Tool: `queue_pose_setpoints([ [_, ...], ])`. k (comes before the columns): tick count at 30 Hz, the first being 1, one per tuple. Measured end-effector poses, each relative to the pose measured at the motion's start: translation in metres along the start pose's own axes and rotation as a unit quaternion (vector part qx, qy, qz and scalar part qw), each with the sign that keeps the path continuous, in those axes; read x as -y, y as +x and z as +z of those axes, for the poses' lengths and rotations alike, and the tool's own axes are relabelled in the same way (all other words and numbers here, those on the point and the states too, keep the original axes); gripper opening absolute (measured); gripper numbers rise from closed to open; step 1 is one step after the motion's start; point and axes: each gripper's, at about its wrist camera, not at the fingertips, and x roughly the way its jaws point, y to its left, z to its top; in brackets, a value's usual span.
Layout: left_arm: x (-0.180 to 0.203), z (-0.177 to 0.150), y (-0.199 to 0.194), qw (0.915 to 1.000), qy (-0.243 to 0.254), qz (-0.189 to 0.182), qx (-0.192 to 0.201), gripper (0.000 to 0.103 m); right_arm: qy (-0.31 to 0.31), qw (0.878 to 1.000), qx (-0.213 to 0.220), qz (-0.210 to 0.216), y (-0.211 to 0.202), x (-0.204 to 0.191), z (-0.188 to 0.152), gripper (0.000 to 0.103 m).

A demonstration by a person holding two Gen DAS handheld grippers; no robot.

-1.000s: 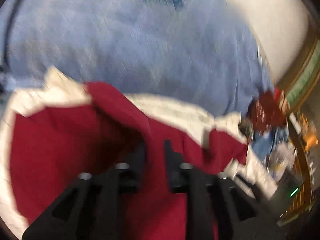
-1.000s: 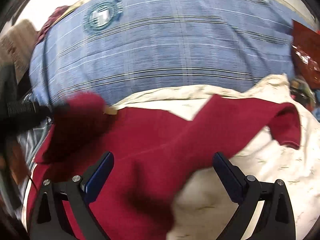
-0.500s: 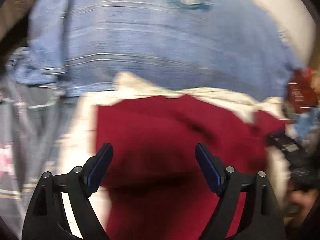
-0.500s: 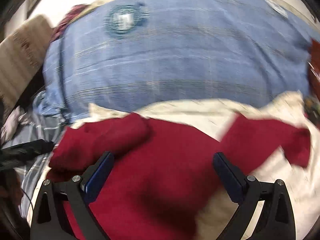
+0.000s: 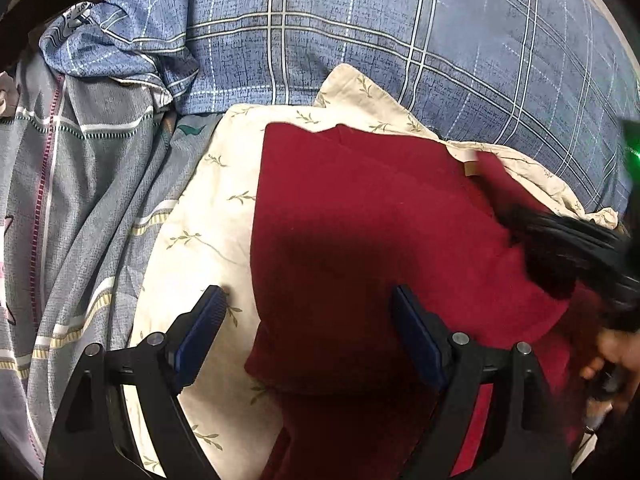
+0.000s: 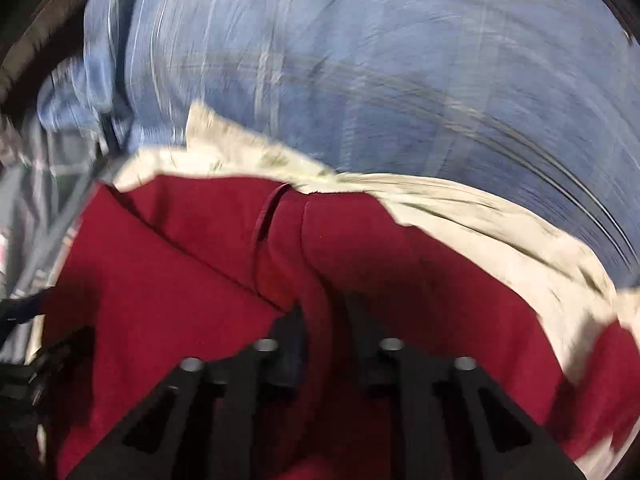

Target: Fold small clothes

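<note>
A dark red garment [image 5: 372, 232] lies on a cream leaf-print cloth [image 5: 208, 216], its left side folded over. My left gripper [image 5: 308, 320] is open above the garment's left part, jaws wide, holding nothing. In the right wrist view, which is blurred, my right gripper [image 6: 322, 312] is shut on a raised fold of the red garment [image 6: 316, 264]. The right gripper also shows as a dark blurred shape at the right edge of the left wrist view [image 5: 576, 248].
A blue plaid bedcover [image 5: 400, 40] spreads behind the cloths. A grey striped fabric [image 5: 80, 200] lies to the left. The cream cloth [image 6: 460, 208] reaches past the garment on the right in the right wrist view.
My left gripper let go of the garment and opened, leaving the left side folded over. My right gripper went from open to shut on a fold of the garment and is moving.
</note>
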Motion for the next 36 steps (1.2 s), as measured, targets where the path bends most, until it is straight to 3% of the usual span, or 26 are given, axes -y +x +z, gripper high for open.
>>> queue_pose_setpoints([
  [4,0.006,0.002,-0.006,0.9999,0.009,0.007,0.012,0.085,0.089,0.993,0.071,0.028,-0.069,0.059,-0.048,0.013],
  [5,0.008,0.002,-0.007,0.9998,0.012,0.008,0.014,0.085,0.102,0.991,0.072,0.037,-0.076,0.07,-0.06,0.025],
  [6,0.008,0.002,-0.006,0.9998,0.014,0.01,0.014,0.085,0.115,0.99,0.064,0.043,-0.078,0.081,-0.07,0.051],
  [7,0.01,0.002,-0.006,0.9997,0.017,0.013,0.014,0.085,0.128,0.989,0.052,0.043,-0.076,0.093,-0.082,0.063],
  [8,0.012,0.001,-0.008,0.9996,0.021,0.014,0.015,0.085,0.138,0.988,0.046,0.042,-0.074,0.1,-0.091,0.068],
  [10,0.015,-0.001,-0.011,0.9993,0.026,0.015,0.022,0.085,0.167,0.984,0.043,0.05,-0.074,0.117,-0.103,0.068],
  [13,0.016,-0.004,-0.023,0.9988,0.022,0.0,0.043,0.085,0.202,0.974,0.072,0.068,-0.087,0.13,-0.111,0.068],
  [17,0.022,-0.004,-0.03,0.9977,0.027,-0.017,0.059,0.085,0.189,0.977,0.101,0.017,-0.099,0.127,-0.099,0.065],
  [19,0.026,-0.003,-0.025,0.9977,0.038,-0.004,0.057,0.085,0.174,0.98,0.09,-0.008,-0.091,0.125,-0.093,0.057],
  [22,0.026,-0.002,-0.016,0.9979,0.043,0.014,0.045,0.085,0.152,0.986,0.041,-0.05,-0.059,0.127,-0.086,0.035],
  [24,0.025,-0.002,-0.012,0.998,0.043,0.02,0.042,0.085,0.139,0.988,0.008,-0.07,-0.038,0.129,-0.089,0.027],
  [27,0.023,-0.002,-0.007,0.9981,0.043,0.026,0.036,0.085,0.119,0.989,0.016,-0.085,-0.043,0.125,-0.093,0.028],
  [31,0.023,-0.001,-0.006,0.9978,0.044,0.031,0.038,0.085,0.118,0.99,0.052,-0.057,-0.07,0.111,-0.093,0.034],
  [36,0.024,-0.003,-0.005,0.9972,0.048,0.04,0.041,0.085,0.086,0.994,0.044,-0.056,-0.058,0.091,-0.096,0.038],
])
